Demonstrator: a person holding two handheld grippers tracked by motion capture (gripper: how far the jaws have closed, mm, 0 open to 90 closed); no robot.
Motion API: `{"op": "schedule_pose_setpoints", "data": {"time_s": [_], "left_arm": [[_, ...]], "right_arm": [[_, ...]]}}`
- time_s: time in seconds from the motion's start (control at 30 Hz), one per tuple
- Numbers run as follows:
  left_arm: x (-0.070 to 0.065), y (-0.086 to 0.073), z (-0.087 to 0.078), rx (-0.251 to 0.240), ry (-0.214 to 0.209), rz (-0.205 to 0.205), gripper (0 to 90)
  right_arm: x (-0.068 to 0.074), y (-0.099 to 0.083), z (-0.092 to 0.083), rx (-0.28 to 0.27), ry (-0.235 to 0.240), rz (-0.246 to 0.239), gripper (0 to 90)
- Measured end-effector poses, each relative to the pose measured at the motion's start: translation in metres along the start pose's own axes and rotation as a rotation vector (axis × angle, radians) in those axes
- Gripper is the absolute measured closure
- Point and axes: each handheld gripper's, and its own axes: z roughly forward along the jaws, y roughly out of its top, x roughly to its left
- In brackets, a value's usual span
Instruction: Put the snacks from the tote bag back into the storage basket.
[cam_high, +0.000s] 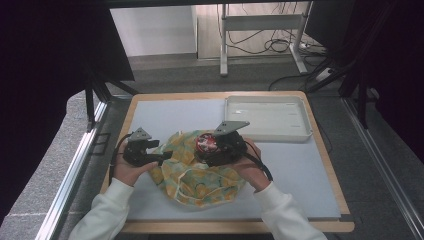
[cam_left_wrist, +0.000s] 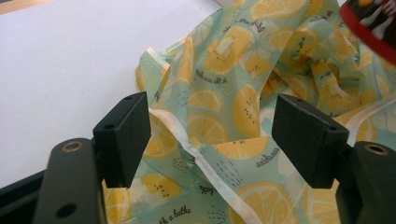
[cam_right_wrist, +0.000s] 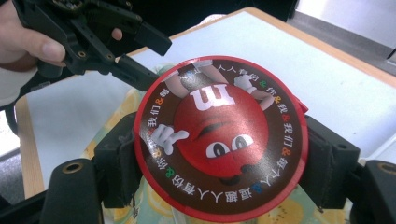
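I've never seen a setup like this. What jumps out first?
The red M&M's tin, clamped between the right gripper jaws over the middle of the table. Beneath it lies a crumpled lemon-print cloth, the open left gripper at its white-trimmed edge. A white tray sits behind.

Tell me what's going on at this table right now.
A person works at a table with a gripper in each hand. The right gripper is clamped on a round red candy tin, holding it above a lemon-print cloth bag that lies crumpled on the white mat. The left gripper is open, its jaws on either side of the bag's white-trimmed edge without pinching it yet. An empty white tray sits at the far right of the table.
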Motion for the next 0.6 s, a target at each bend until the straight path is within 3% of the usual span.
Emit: {"op": "schedule_pose_setpoints", "data": {"time_s": [0.6], "left_arm": [[0.001, 0.000, 0.001, 0.006, 0.001, 0.001, 28.5]], "right_arm": [[-0.014, 0.006, -0.018, -0.043, -0.019, 0.012, 25.4]]}}
